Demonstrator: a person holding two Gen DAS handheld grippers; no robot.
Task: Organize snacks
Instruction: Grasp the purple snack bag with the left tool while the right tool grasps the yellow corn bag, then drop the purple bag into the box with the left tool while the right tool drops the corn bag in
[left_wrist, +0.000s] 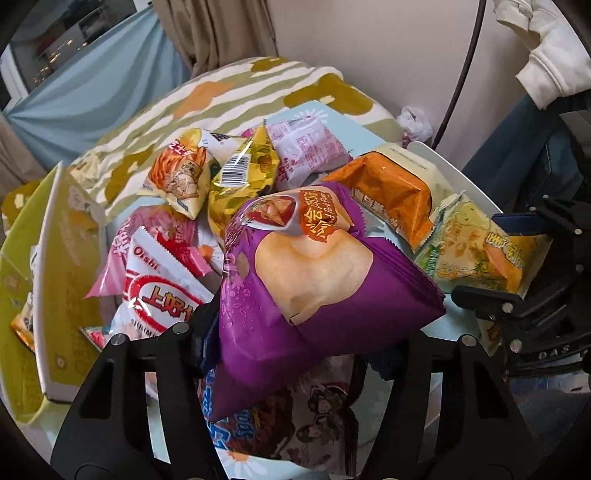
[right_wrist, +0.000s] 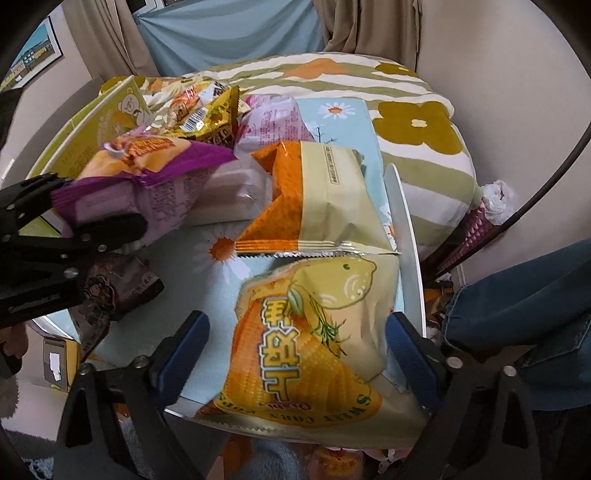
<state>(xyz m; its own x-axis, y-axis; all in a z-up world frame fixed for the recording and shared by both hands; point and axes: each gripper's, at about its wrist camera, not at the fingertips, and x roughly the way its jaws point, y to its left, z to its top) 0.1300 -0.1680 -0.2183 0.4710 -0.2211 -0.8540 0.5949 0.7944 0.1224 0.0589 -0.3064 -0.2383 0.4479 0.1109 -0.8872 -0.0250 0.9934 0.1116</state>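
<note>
A purple chip bag (left_wrist: 314, 280) sits between the fingers of my left gripper (left_wrist: 306, 336), which is closed on it; the bag also shows in the right wrist view (right_wrist: 147, 177) with the left gripper (right_wrist: 92, 206) around its end. My right gripper (right_wrist: 295, 354) is open, its blue pads on either side of a yellow sweet corn snack bag (right_wrist: 314, 350) lying at the table's near edge; that bag also shows in the left wrist view (left_wrist: 480, 254). An orange and cream bag (right_wrist: 325, 195) lies just beyond it.
Several more snack packs are piled on the round flower-print table (right_wrist: 229, 273): a white Oishi bag (left_wrist: 159, 291), a yellow pack (left_wrist: 240, 177), a pink pack (left_wrist: 310, 147), a brown pack (right_wrist: 110, 291). A yellow-green box (left_wrist: 62, 266) stands at left. A bed with a floral cover (right_wrist: 406, 122) lies behind.
</note>
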